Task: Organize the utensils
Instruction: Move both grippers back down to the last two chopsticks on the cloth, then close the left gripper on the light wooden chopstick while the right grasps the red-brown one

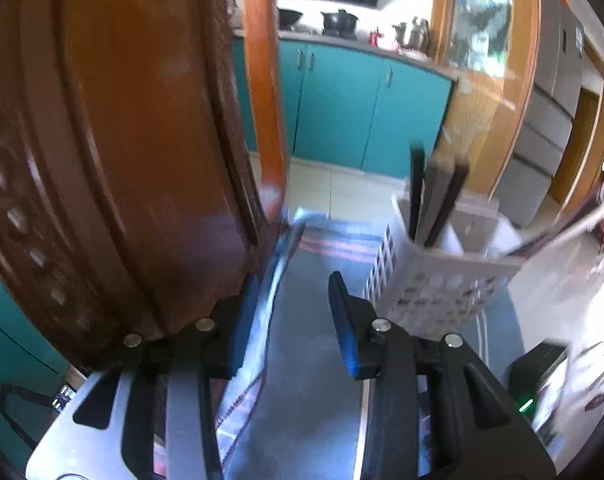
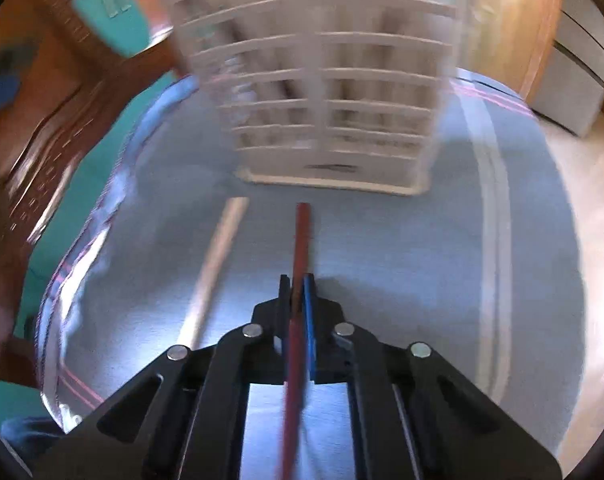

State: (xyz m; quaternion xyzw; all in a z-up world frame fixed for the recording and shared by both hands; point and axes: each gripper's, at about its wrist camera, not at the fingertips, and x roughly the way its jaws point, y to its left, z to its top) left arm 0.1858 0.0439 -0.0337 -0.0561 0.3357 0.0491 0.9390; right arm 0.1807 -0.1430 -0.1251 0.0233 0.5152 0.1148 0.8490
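My right gripper (image 2: 297,280) is shut on a red chopstick (image 2: 302,240), which points forward at the white slotted utensil holder (image 2: 330,92) standing on the grey-blue cloth. A pale wooden chopstick (image 2: 215,264) lies on the cloth to the left of it. In the left wrist view my left gripper (image 1: 293,284) is open and empty, above the cloth beside the holder (image 1: 434,276). Dark chopsticks (image 1: 416,196) stand in the holder.
A carved brown wooden chair back (image 1: 121,140) stands close on the left. The cloth-covered table (image 2: 382,300) ends at its left edge (image 2: 101,208). Teal kitchen cabinets (image 1: 342,104) and a grey fridge (image 1: 550,92) are beyond.
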